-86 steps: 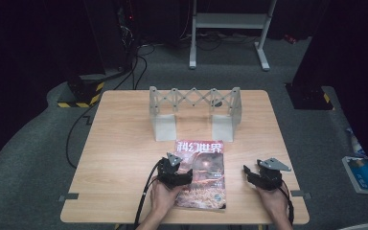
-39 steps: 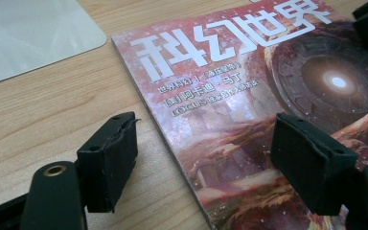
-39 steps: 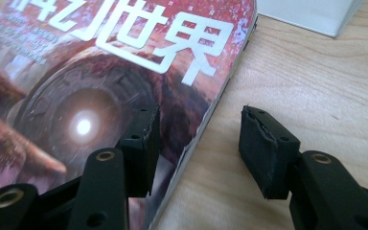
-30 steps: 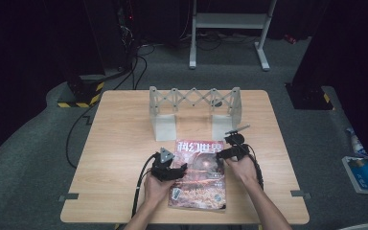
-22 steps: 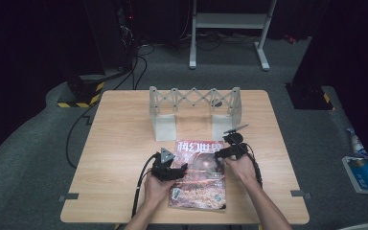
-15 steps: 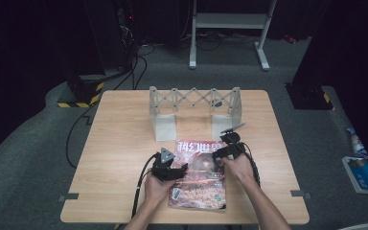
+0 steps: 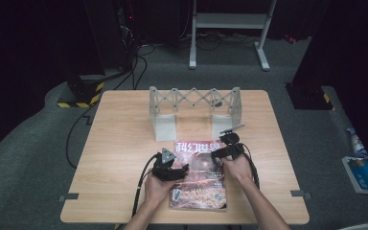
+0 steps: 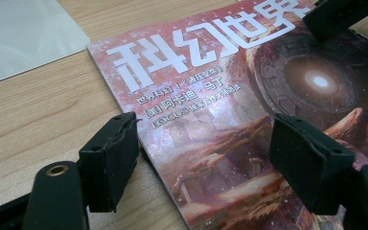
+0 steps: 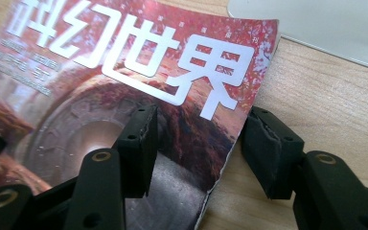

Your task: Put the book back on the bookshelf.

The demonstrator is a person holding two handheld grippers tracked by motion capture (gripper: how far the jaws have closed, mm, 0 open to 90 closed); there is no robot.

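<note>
The surface [image 7: 124, 143] is carrying a folding rack [image 7: 194, 108] toward its far edge. The magazine [image 7: 199, 177] is lying near the front edge. Your left tool [image 7: 172, 168] is straddling its left edge, spread. Your right tool [image 7: 224, 146], just closing, is straddling the right edge without pinching.

Grey folding rack [image 7: 194, 109] on table [image 7: 120, 143]

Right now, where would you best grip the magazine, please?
Probably its right edge near the top corner, from the right: the magazine lies flat, and that edge lifts slightly there. The right gripper already straddles it, one jaw on the cover, one on the table.
</note>
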